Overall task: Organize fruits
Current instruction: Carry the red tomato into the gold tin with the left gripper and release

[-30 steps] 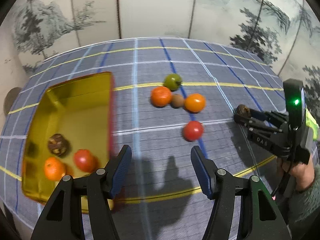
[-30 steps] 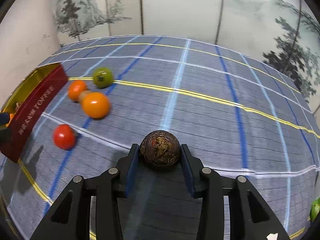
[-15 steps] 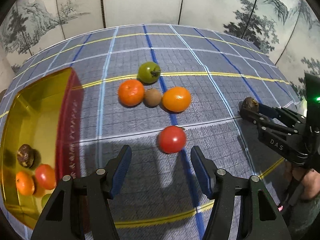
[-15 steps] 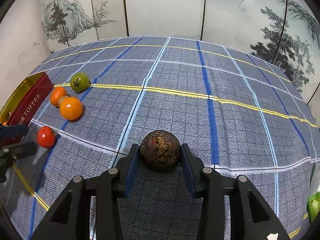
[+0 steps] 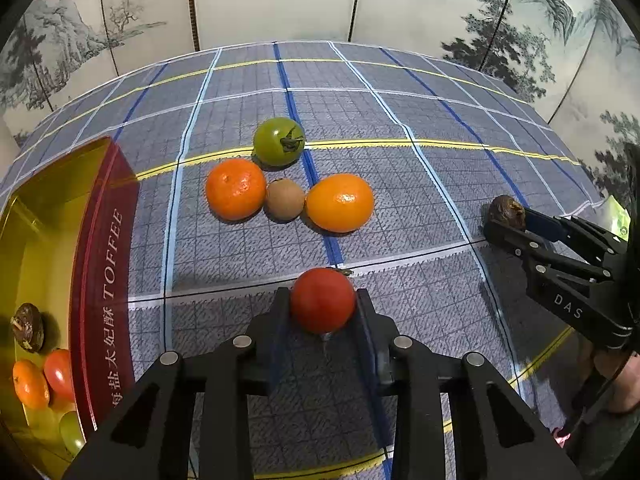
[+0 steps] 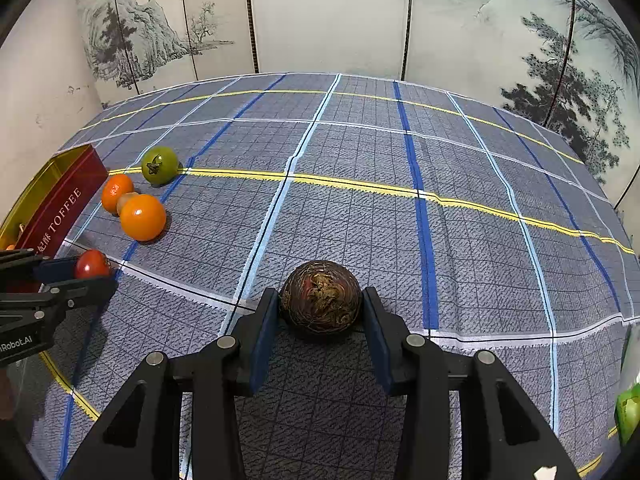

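My left gripper (image 5: 322, 312) is shut on a red tomato (image 5: 322, 299) that rests on the checked cloth; it also shows in the right wrist view (image 6: 91, 264). My right gripper (image 6: 320, 316) is shut on a dark brown wrinkled passion fruit (image 6: 320, 298), seen at the right of the left wrist view (image 5: 506, 207). Beyond the tomato lie a mandarin (image 5: 235, 189), a kiwi (image 5: 285, 199), an orange (image 5: 340, 202) and a green tomato (image 5: 279, 141). A gold and red toffee tin (image 5: 102, 264) at the left holds several fruits.
The table is covered by a grey-blue checked cloth (image 6: 400, 208). A painted folding screen (image 6: 340, 12) stands behind it. A green packet (image 6: 628, 408) lies at the table's right edge. The person's hand (image 5: 616, 384) holds the right gripper.
My left gripper has moved forward to the red tomato and closed on it. The tin has slid to the left of its view. The right gripper keeps hold of the passion fruit.
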Demonstrator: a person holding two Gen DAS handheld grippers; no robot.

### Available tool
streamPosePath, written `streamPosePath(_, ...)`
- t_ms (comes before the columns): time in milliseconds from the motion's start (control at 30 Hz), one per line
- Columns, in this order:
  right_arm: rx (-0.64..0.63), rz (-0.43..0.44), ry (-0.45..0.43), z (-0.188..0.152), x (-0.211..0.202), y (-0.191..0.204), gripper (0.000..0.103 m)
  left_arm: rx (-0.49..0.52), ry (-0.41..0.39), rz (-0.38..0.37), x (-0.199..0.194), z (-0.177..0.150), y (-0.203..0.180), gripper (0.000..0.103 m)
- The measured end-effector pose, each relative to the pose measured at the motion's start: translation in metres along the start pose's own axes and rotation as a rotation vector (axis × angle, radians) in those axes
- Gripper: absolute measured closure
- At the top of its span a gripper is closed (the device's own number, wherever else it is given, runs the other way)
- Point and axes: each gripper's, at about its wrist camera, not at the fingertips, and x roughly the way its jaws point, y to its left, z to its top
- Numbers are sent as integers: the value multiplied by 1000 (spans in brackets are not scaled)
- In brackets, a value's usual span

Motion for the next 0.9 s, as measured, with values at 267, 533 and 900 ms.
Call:
streamPosePath(267,0,0,0,0,0,0,63,-16,-6,1,-10,-9,5,71)
streamPosePath(533,-2,-3,0,0,0,0,63,-26,-40,18,-33,-14,10,71)
streamPosePath(900,-2,-3,0,0,0,1,63,-74,-82,44,-63,-16,30,71)
